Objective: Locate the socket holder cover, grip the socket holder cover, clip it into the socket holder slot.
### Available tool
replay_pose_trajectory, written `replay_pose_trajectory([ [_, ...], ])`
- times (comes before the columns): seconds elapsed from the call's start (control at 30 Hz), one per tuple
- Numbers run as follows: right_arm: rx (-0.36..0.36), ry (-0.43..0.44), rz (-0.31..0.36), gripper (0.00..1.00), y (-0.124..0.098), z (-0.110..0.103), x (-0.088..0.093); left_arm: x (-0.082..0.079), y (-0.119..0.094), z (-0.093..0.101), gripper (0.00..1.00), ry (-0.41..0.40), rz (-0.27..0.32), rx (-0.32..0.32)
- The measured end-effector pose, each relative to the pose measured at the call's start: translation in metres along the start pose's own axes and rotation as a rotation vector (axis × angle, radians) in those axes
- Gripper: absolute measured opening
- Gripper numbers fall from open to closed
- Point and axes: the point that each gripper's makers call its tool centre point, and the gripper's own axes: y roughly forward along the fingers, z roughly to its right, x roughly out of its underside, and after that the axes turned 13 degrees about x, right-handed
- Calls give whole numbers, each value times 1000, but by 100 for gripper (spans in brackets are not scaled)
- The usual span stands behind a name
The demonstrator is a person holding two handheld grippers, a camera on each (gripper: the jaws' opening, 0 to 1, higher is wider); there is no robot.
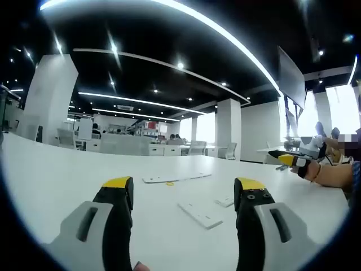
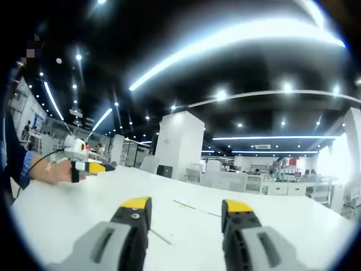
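Observation:
My left gripper (image 1: 183,186) is open above a white table (image 1: 67,175), nothing between its yellow-tipped jaws. Just ahead lies a flat white rectangular plate (image 1: 200,214), with a smaller white piece (image 1: 224,201) to its right. Farther off rests a long thin white strip (image 1: 176,178) with a small yellow bit (image 1: 169,183) beside it. I cannot tell which piece is the cover. The right gripper (image 1: 285,158) shows at the right, held by a hand. In the right gripper view, my right gripper (image 2: 187,206) is open and empty, the long strip (image 2: 194,208) lies beyond it, and the left gripper (image 2: 93,166) shows at the left.
A person's forearm (image 1: 333,175) reaches over the table's right side. Beyond the table stand white columns (image 1: 48,96), desks and office chairs (image 1: 194,148). A screen (image 1: 290,76) hangs at the upper right. A white column (image 2: 177,144) stands behind the table.

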Motion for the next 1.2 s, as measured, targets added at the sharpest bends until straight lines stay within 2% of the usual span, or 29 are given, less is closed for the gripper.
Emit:
replay_pose_trajectory([
  [0.57,0,-21,-12,69,0,0,3,2,1,3,80,2,-9,5],
  [1.2,2,-39,-30,68,3,2,8,2,1,-2,80,4,-14,-2],
])
